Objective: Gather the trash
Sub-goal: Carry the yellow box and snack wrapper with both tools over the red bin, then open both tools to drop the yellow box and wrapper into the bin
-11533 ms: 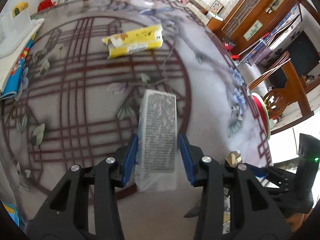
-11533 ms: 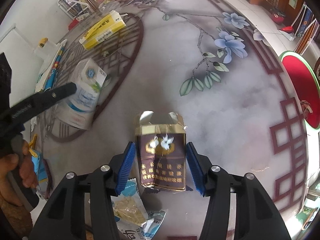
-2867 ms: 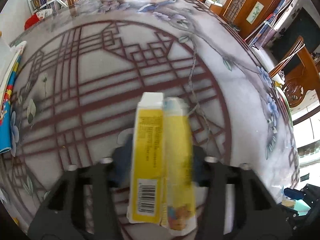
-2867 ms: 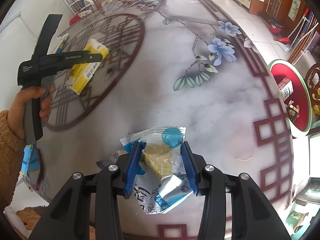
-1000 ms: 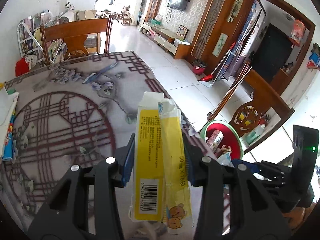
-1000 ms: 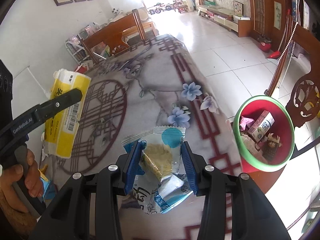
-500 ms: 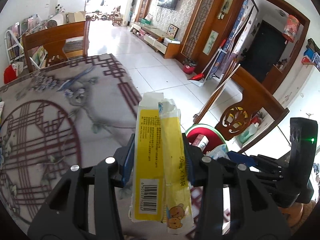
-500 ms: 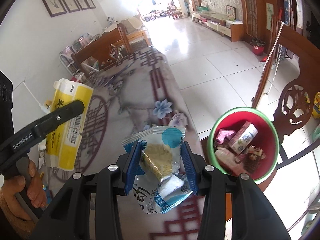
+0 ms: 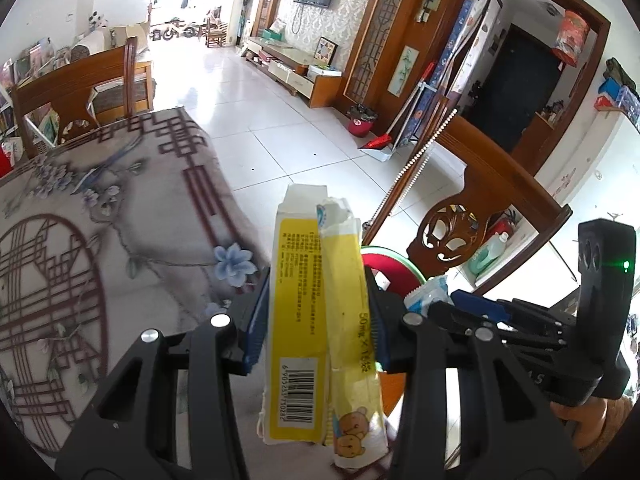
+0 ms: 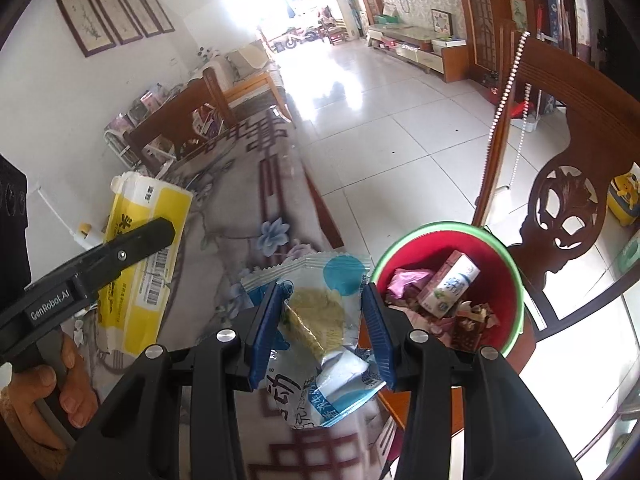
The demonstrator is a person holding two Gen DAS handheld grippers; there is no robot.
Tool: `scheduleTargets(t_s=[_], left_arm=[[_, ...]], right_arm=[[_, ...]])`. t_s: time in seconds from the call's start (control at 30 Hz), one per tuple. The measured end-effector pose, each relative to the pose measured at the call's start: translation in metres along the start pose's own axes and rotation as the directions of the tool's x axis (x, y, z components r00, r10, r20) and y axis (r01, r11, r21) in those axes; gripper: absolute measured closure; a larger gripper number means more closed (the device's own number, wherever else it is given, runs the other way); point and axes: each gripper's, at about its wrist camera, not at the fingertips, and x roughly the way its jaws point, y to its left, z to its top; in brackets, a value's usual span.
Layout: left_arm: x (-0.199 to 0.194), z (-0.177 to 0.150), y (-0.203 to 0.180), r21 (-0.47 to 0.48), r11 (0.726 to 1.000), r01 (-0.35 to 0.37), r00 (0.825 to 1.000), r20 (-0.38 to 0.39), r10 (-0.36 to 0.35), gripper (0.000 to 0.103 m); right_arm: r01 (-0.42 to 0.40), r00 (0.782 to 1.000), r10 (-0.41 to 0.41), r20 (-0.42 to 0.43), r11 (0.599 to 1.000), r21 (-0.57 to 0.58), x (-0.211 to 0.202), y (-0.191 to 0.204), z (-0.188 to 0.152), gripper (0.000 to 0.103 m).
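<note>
Beside the table [image 10: 256, 264], your right hand-held gripper [image 10: 322, 328] clamps a snack wrapper [image 10: 320, 320] near the red bin [image 10: 516, 280]; your left hand-held gripper [image 9: 316, 320] pinches a yellow box [image 9: 316, 320]. Neither is dropped yet.

"GenRobot.AI" in white on the black arm of the left gripper [image 10: 138, 246], lower left of the right wrist view. Yellow carton [image 9: 316, 320], centre of the left wrist view: "50mg × 15" along its side; barcode digits too blurred. Snack wrapper [image 10: 320, 344]: large Chinese characters, bottom centre, not legible.
</note>
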Motion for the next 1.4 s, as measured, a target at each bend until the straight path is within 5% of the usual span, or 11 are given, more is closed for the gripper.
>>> scheduleTargets(t_s=[0.63,1.4], left_arm=[[0.059,0.021,-0.067,0.046,0.997,0.066,0.996,-0.071,-0.062,0.062],[0.138,0.024,-0.106,0.029,0.990,0.137,0.966,-0.226,-0.127,0.060]], right_arm=[[0.026,1.000,-0.026,0.008,0.995,0.098,-0.008,-0.083,0.019,0.062],[0.081,0.996,-0.073,-0.047,0.979,0.186,0.004,-0.148,0.020,0.061]])
